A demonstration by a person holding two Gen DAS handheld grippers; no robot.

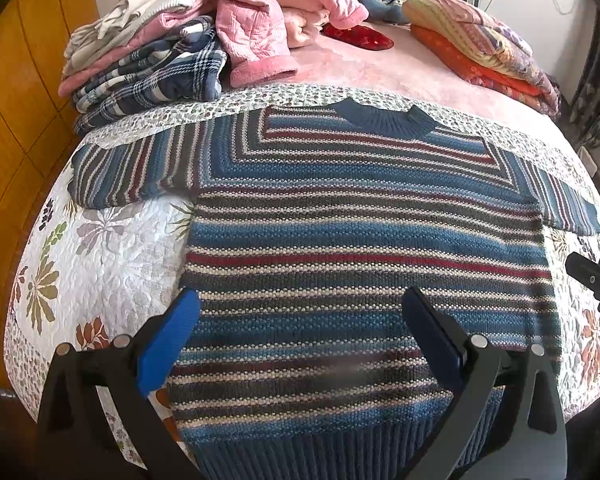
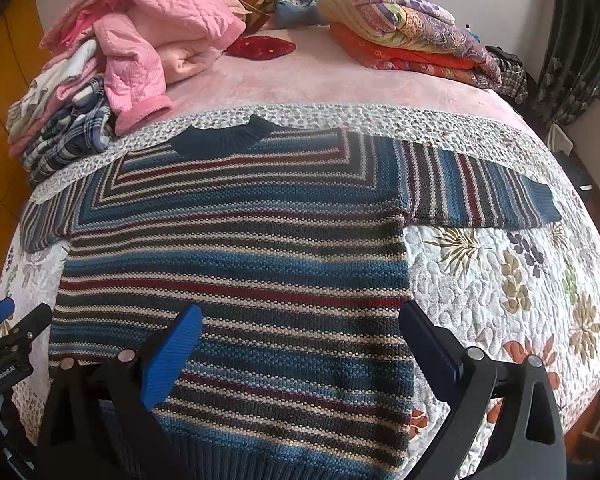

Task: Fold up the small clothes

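Observation:
A striped knit sweater (image 1: 340, 216) in blue, grey, cream and red lies flat on the bed, dark blue collar at the far end, both sleeves spread sideways. It shows in the right wrist view too, sweater (image 2: 236, 248). My left gripper (image 1: 300, 304) hovers open over the lower left part of the body, with nothing between its blue pads. My right gripper (image 2: 300, 316) hangs open above the lower right part, its right finger near the sweater's right side edge. Each gripper shows at the edge of the other's view: the right gripper (image 1: 592, 276), the left gripper (image 2: 4, 320).
A white floral quilt (image 2: 500, 280) covers the near bed, a pink blanket (image 2: 300, 76) the far part. Piled clothes (image 1: 148, 52) and pink quilted garments (image 2: 160, 28) sit far left; folded bedding (image 2: 412, 32) far right. A wooden wardrobe (image 1: 12, 100) stands left, curtains (image 2: 572, 72) right.

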